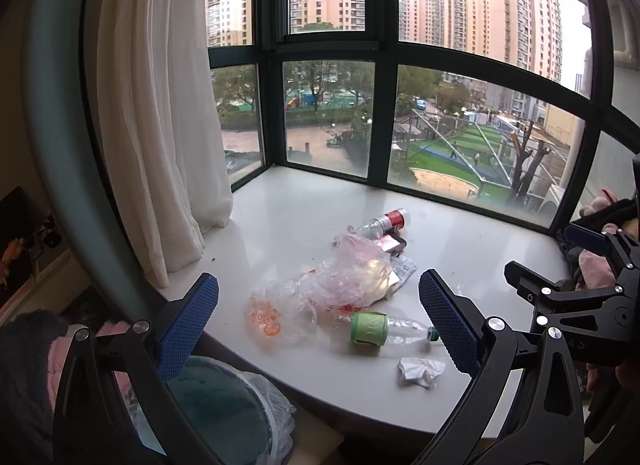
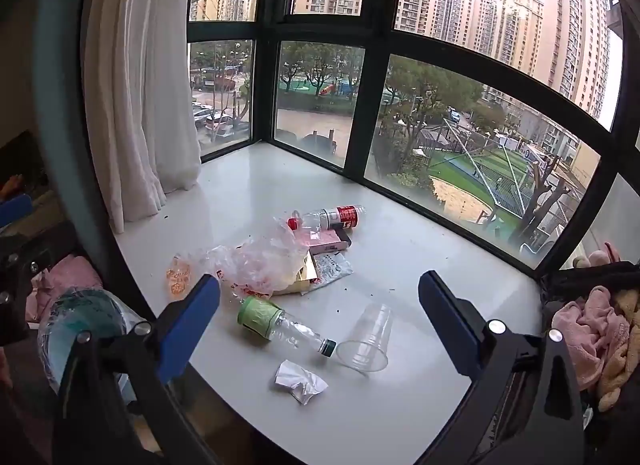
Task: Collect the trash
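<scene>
On the white window ledge [image 2: 400, 249], toward its middle and near edge, the trash lies uncollected, so the task looks barely begun. A crumpled clear plastic bag [image 2: 256, 261] sits in the middle, touching a gold-and-pink flat packet and a printed wrapper [image 2: 334, 267] that poke out from under its right side. Behind it, toward the window, a red-labelled bottle [image 2: 332, 217] lies on its side against a pink carton [image 2: 326, 241]. Nearer the front edge lies a green-labelled bottle [image 2: 280, 323], cap pointing right, its cap just beside or touching the rim of a clear plastic cup [image 2: 370, 339] tipped on its side; the cup shows only in the right wrist view. A crumpled white paper [image 2: 300, 381] lies closest to the front edge, apart from the bottle. Off the ledge's left front corner and below it stands a bin [image 1: 224, 405] lined with a clear bag; its teal inside looks empty as far as can be seen, though part is hidden by the gripper frame. The left gripper [image 1: 320, 325] hovers over the front edge with its jaws spread wide and nothing between them, framing the green-labelled bottle. The right gripper [image 2: 320, 319] is likewise spread and empty, framing bottle and cup. At the ledge's right end lies a heap of pink and dark cloth [image 2: 588, 321], which seems no part of the job. Every piece is yet to go into the bin.
</scene>
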A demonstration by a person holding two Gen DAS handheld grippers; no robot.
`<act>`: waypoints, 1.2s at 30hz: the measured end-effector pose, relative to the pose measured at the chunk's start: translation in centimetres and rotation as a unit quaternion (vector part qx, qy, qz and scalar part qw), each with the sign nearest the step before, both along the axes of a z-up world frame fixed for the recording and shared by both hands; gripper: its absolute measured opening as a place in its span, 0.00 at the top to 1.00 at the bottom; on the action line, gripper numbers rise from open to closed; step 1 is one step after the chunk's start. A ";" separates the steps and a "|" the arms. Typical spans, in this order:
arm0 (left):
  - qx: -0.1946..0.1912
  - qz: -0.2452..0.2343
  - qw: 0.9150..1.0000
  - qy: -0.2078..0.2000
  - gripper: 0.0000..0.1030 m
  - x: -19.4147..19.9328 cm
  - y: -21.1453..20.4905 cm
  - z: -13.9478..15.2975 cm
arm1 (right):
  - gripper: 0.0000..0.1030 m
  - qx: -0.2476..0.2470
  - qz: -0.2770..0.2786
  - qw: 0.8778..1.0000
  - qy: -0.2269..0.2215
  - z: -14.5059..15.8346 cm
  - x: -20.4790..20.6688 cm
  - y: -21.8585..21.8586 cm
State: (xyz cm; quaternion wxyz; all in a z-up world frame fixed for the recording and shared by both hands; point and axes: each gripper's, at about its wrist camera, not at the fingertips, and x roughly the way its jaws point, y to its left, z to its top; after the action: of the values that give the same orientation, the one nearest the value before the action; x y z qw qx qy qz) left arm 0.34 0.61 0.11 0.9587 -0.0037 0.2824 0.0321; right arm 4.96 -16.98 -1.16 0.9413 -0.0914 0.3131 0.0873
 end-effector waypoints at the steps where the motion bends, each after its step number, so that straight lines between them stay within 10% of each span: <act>1: 0.000 0.000 1.000 0.001 0.05 0.0 0.0 0.0 | 0.06 0.000 0.001 1.000 0.000 0.0 0.0 0.1; 36: -0.012 0.049 0.999 0.015 0.05 2.8 4.9 0.3 | 0.06 0.012 0.040 0.999 0.003 0.8 3.8 2.2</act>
State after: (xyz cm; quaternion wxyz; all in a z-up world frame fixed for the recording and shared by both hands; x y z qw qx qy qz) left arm 3.17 5.50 0.45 0.9514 -0.0286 0.2969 0.0762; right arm 8.74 -14.77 -0.34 0.9371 -0.0928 0.3106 0.1292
